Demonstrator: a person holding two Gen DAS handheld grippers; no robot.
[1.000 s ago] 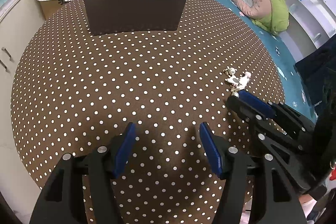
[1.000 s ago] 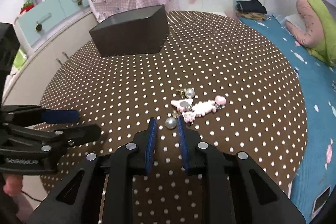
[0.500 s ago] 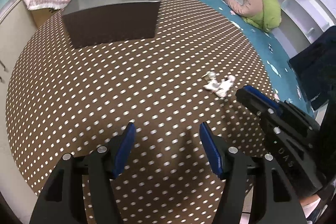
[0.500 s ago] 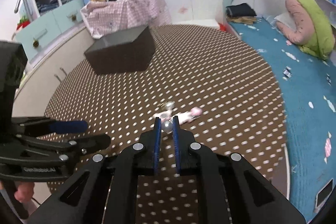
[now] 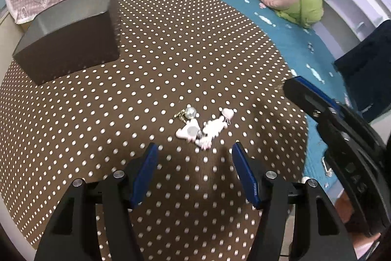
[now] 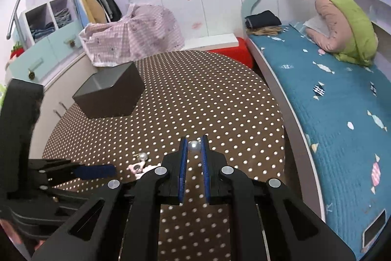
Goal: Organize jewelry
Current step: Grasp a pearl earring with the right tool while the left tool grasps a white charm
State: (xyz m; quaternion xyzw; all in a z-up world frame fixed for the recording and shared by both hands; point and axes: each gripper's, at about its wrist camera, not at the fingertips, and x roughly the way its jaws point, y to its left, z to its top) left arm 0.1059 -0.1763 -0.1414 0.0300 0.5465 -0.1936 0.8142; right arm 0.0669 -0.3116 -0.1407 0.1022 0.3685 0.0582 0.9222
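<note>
Above the dotted table (image 6: 220, 94), right gripper (image 6: 193, 146) fingers pinched on a pearl earring (image 6: 193, 145); left gripper (image 5: 195, 153) fingers apart, empty.

Blue bedspread (image 6: 330, 99); green-pink pillow (image 6: 347, 23); pink checked cloth (image 6: 136, 33); folded dark clothes (image 6: 262, 19).

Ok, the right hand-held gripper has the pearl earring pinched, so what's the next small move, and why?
Probably carry it toward the open dark grey rectangular box. The right hand-held gripper is shut on the round white pearl earring, clear of the brown polka-dot tablecloth; the other pink and white jewelry pieces still lie by the open left hand-held gripper.
</note>
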